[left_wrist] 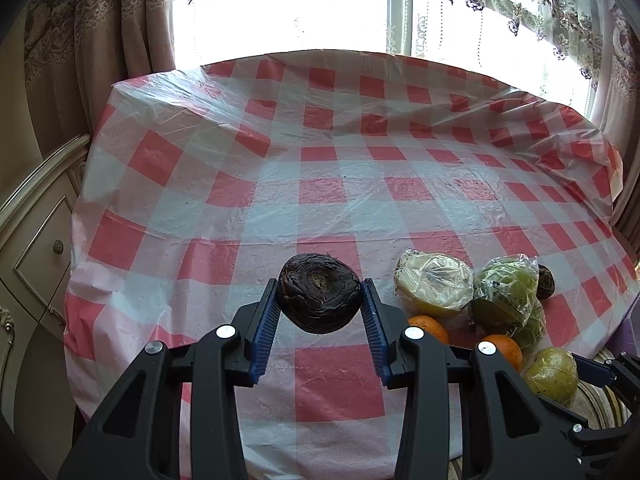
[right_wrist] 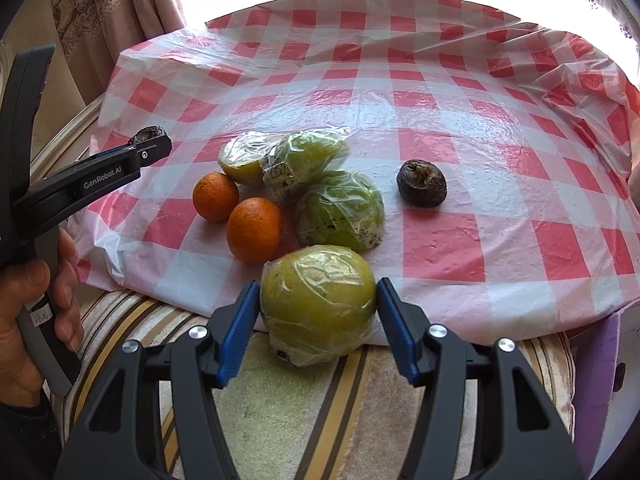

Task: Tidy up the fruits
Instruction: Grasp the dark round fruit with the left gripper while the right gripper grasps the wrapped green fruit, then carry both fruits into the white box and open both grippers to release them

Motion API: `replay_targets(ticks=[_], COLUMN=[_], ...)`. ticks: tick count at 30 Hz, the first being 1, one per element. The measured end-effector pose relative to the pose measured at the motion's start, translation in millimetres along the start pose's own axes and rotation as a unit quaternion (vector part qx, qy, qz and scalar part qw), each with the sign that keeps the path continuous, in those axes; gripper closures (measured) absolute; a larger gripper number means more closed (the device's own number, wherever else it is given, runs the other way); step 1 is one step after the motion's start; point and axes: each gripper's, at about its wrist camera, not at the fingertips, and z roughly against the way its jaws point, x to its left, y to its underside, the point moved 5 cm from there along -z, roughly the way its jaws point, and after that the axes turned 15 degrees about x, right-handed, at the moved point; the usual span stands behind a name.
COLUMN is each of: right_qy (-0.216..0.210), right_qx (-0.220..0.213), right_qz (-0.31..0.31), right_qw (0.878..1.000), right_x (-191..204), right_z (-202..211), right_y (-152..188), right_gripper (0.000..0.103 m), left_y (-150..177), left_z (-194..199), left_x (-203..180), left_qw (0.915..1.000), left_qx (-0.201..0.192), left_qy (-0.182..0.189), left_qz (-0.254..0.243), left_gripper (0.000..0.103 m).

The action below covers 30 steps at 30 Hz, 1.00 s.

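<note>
My left gripper [left_wrist: 320, 308] is shut on a dark wrinkled round fruit [left_wrist: 319, 293], held above the red-and-white checked tablecloth [left_wrist: 320, 184]. In the right wrist view that gripper [right_wrist: 150, 146] shows at the left, held by a hand [right_wrist: 44, 292], with the dark fruit [right_wrist: 150, 134] at its tip. My right gripper [right_wrist: 318, 320] is shut on a plastic-wrapped yellow-green fruit [right_wrist: 318, 300] at the table's near edge. On the cloth lie two oranges [right_wrist: 216, 196] [right_wrist: 254, 229], wrapped green fruits [right_wrist: 340, 210] [right_wrist: 304, 156], a wrapped yellow one [right_wrist: 240, 160] and a second dark fruit [right_wrist: 421, 182].
A striped cushion [right_wrist: 312, 392] lies below the table's near edge. A cream cabinet [left_wrist: 36, 240] with a knob stands left of the table. Curtains [left_wrist: 100, 40] and a bright window lie behind. A purple object [right_wrist: 596, 360] sits at the right.
</note>
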Motion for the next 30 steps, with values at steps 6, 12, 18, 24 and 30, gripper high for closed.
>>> replay_targets(ticks=[6,12,18,24,30], right_qy=[-0.004,-0.004,-0.004,-0.002,0.001], right_qx=[-0.005,-0.012,-0.02,-0.029,-0.036], right_qz=[-0.011,-0.023,-0.041,-0.056,-0.073], right_qw=[1.0,1.0,0.999,0.998,0.997], right_x=[-7.3,-18.7,-34.0,-49.8,-67.7], right_z=[8.3,19.3,30.0,41.1,51.1], right_y=[2.2,4.6,7.6,11.2,18.5], right_gripper=[0.043,0.043,0.043,0.043,0.043], left_y=[2.9,5.3,6.5,8.1,10.4], left_z=[10.4,18.0,26.6,35.8,43.7], left_x=[-17.0,-35.6,-54.4,-71.9,-90.0], left_qw=[0.9998,0.9992,0.9982,0.9969,0.9952], left_qx=[-0.005,-0.008,-0.013,-0.019,-0.022], left_qy=[0.01,0.019,0.027,0.036,0.044], left_qz=[-0.016,-0.034,-0.051,-0.068,-0.085], left_gripper=[0.064,0.064,0.064,0.064,0.064])
